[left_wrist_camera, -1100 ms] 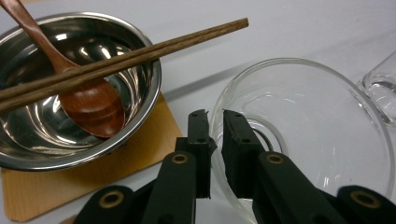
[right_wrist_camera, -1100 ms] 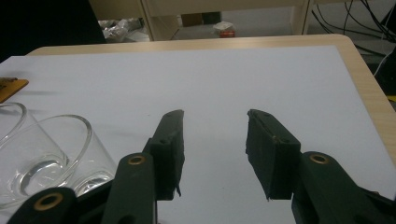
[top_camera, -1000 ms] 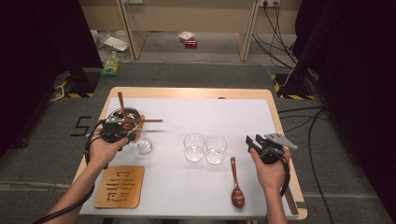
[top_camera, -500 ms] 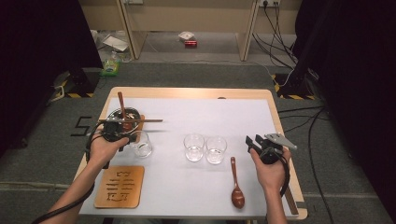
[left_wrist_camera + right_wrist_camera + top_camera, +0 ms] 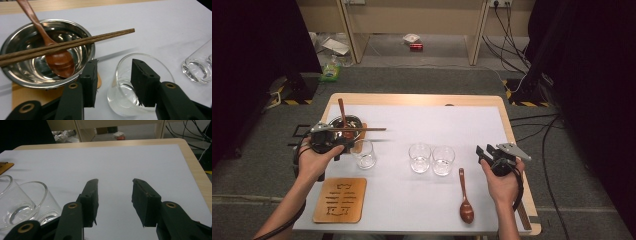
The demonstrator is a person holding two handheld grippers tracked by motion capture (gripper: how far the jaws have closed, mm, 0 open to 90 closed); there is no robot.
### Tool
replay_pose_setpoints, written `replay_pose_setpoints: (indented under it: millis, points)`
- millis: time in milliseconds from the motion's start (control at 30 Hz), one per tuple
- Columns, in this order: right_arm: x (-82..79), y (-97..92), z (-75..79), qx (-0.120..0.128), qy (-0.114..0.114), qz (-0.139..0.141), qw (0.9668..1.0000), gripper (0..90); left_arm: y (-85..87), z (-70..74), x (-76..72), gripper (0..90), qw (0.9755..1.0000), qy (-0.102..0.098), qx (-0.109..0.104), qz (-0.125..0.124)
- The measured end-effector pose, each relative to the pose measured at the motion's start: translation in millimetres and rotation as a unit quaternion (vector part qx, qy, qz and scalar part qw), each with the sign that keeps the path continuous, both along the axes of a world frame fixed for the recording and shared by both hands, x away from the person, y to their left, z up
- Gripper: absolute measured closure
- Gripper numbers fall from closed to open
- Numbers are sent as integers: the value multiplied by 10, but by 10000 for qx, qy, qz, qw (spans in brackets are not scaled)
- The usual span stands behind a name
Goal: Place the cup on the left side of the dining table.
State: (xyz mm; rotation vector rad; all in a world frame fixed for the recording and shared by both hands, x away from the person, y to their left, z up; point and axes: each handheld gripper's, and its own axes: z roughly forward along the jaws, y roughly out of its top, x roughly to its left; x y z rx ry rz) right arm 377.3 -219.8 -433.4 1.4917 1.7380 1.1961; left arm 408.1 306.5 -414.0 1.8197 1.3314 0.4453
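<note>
1. Our left gripper [image 5: 113,82] had just been spreading its jaws; they straddled the glass [image 5: 140,85] rim without pressing it.
2. The glass stood near the table's [image 5: 422,100] left edge, just beside the bowl [image 5: 47,52].
3. Our right gripper [image 5: 114,200] stood spread and empty near the right edge.

Left tool [image 5: 343,148] has just been opening; right tool [image 5: 484,152] gapes.

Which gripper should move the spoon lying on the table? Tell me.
Right. The right gripper is open, holds nothing and sits just beside the spoon; the left gripper is across the table, its jaws just opened astride a glass rim.
</note>
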Motion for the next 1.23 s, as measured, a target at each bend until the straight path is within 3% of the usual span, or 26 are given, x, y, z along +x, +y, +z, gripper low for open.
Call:
replay_pose_setpoints:
  millis: [267, 533, 733, 1033, 1233]
  points:
    - [3, 14, -11, 10, 16, 44, 10000, 567, 221, -81, -192, 496, 9995, -198, -75, 245]
    - [-2, 9, -9, 20, -4, 33, 10000, 567, 333, -235, -393, 474, 9994, -123, -58, 306]
    - [-7, 8, -6, 21, 13, 26, 10000, 567, 416, -345, -501, 464, 9989, -149, -217, 378]
    - [1, 8, -16, 18, 26, 50, 10000, 566, 441, -530, -622, 452, 9979, -238, -430, 423]
    - [10, 3, -26, 17, 44, 56, 10000, 566, 423, -545, -746, 448, 9962, -499, -539, 457]
